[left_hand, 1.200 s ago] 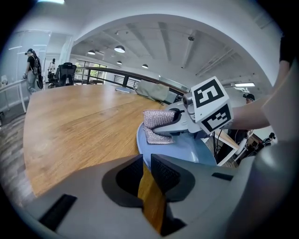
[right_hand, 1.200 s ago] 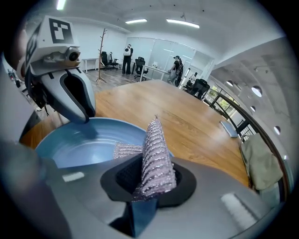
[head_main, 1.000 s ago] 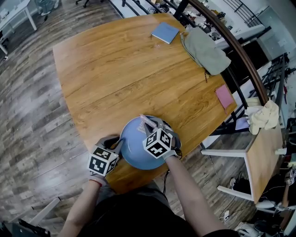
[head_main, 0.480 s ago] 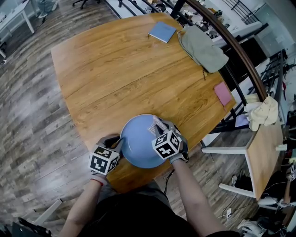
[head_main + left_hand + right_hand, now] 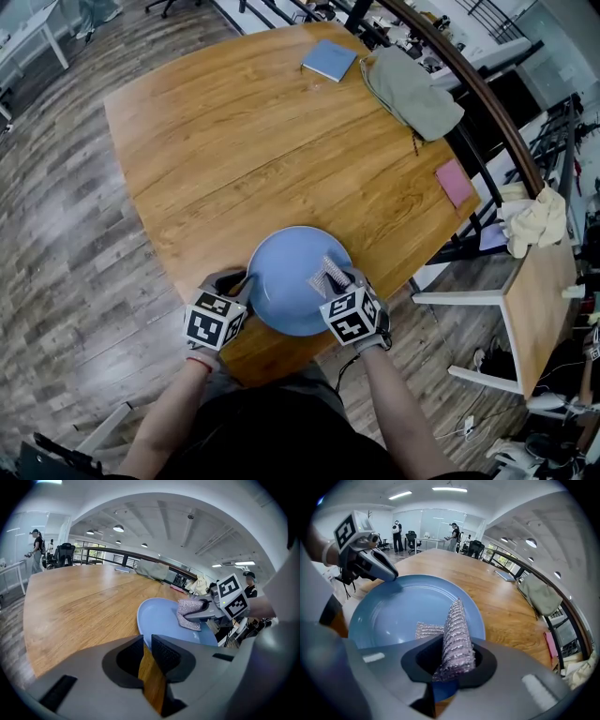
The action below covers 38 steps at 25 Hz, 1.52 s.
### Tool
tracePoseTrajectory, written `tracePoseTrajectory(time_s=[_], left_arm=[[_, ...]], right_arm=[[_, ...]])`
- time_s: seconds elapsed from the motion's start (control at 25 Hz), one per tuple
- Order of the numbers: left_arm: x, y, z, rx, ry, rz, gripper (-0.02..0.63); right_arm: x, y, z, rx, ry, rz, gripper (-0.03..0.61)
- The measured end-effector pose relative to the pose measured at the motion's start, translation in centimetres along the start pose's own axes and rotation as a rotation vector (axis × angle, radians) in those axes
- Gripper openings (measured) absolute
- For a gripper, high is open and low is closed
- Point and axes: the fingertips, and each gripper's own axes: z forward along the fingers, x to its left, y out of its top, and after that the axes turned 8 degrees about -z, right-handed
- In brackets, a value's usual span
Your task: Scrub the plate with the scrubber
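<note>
The right gripper [image 5: 451, 666] has its jaws pressed onto a silvery mesh scrubber [image 5: 455, 631]. The pad is folded between them: one ridge stands up out of the jaws, and a flatter flap lies down on the plate's surface, trailing toward the left. In the head view the right gripper [image 5: 334, 284] sits over the near right part of the blue plate [image 5: 281, 272], with the scrubber [image 5: 326, 275] just ahead of its tips, inside the rim.

The left gripper [image 5: 146, 649] has its jaws drawn almost together. Only a thin slot shows between the pads, and the plate's rim [image 5: 149, 620] runs in at their tips, so it appears to be pinching the edge to steady the dish. From above, the left gripper [image 5: 242, 284] meets the plate at its left side, opposite the scrubbing hand.

What the next stroke turns on is that the bare blue surface lies to the far and left of the scrubber, between the two grippers. The right gripper is the one on the work, and a sweep would run away from the person and across toward the held rim. The scrubber's flap already points that way.

The plate rests at the near edge of the wooden table [image 5: 234, 141], close to the person, so a hard push toward that edge could slide it unless the left pinch holds.
</note>
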Motion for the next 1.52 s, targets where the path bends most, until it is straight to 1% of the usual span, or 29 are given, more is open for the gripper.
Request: tracePoseTrajectory(time_s=[0.24,0.4,0.76,0.88,0.96,1.16,1.36,1.52], left_arm=[[0.0,0.1,0.3,0.003,0.004,0.007,0.051],[0.3,0.1,0.3,0.006,0.004,0.007,0.051],[0.0,0.2,0.1,0.001,0.003,0.0,0.051],[0.0,0.2,0.3,-0.002,0.004,-0.004,0.051],[0.0,0.2,0.4,-0.004,0.006,-0.009,0.051],[0.2,0.2,0.4,-0.01,0.012,-0.021,0.051],[0.1,0.1,0.2,-0.02,0.022,-0.037,0.048],[0.3,0.2,0.3,-0.028,0.029,-0.051,0.046]], right_arm=[[2.9,0.0,-0.7,-0.012,0.038,0.024,0.067],[5.3,1.0,-0.8,-0.024,0.087,0.024,0.067],[10.1,4.9,-0.3,-0.092,0.205,-0.03,0.069],[11.0,6.3,0.4,-0.117,0.222,-0.089,0.069],[11.2,6.9,0.8,-0.13,0.225,-0.129,0.069],[10.7,7.9,1.5,-0.156,0.25,-0.135,0.071],[9.9,8.7,2.2,-0.173,0.236,-0.17,0.071],[8.4,9.6,3.2,-0.18,0.217,-0.19,0.072]])
